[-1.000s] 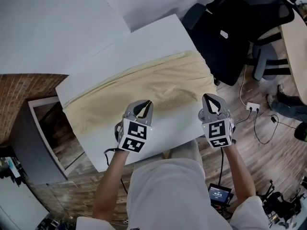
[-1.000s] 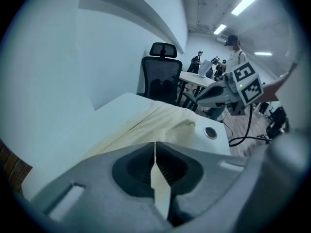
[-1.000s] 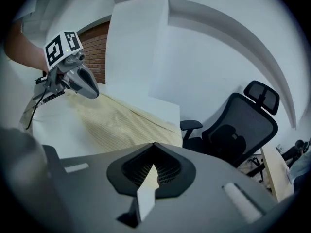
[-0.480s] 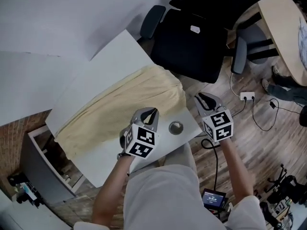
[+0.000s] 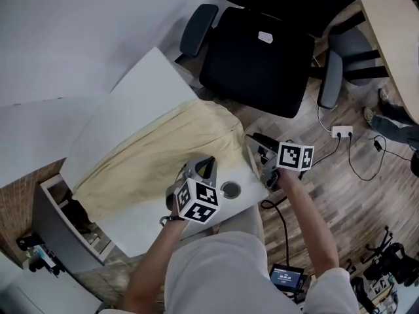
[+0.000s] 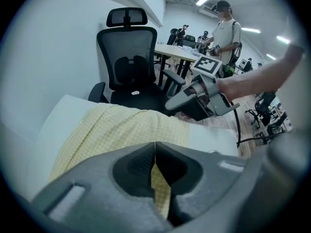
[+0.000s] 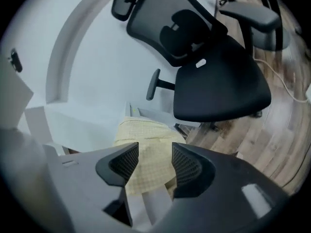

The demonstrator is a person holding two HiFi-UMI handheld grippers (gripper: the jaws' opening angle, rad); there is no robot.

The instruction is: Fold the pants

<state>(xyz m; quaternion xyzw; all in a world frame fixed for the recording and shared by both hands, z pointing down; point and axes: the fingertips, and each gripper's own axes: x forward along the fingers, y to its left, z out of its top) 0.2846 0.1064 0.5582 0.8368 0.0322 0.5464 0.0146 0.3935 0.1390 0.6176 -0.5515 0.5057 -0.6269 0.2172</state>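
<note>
The pale yellow checked pants (image 5: 154,150) lie lengthwise across the white table (image 5: 141,87). My left gripper (image 5: 204,167) sits at their near edge, shut with a strip of the yellow cloth (image 6: 160,188) pinched between its jaws (image 6: 155,147). My right gripper (image 5: 257,146) is rolled onto its side at the table's right end, beside the pants' right end. Its jaws (image 7: 154,157) are opening; the cloth (image 7: 146,144) shows beyond the gap, and the pads do not press on it. The right gripper (image 6: 194,98) also appears in the left gripper view, past the cloth.
A round cable hole (image 5: 230,190) lies in the table between the two grippers. A black office chair (image 5: 262,51) stands just beyond the table's right end. A power strip (image 5: 340,133) and cables lie on the wood floor. A grey cabinet (image 5: 55,208) stands at the left.
Both grippers have dropped toward the near right part of the pants. The right gripper has rolled onto its side and its jaws have spread apart. The left gripper stays shut.
</note>
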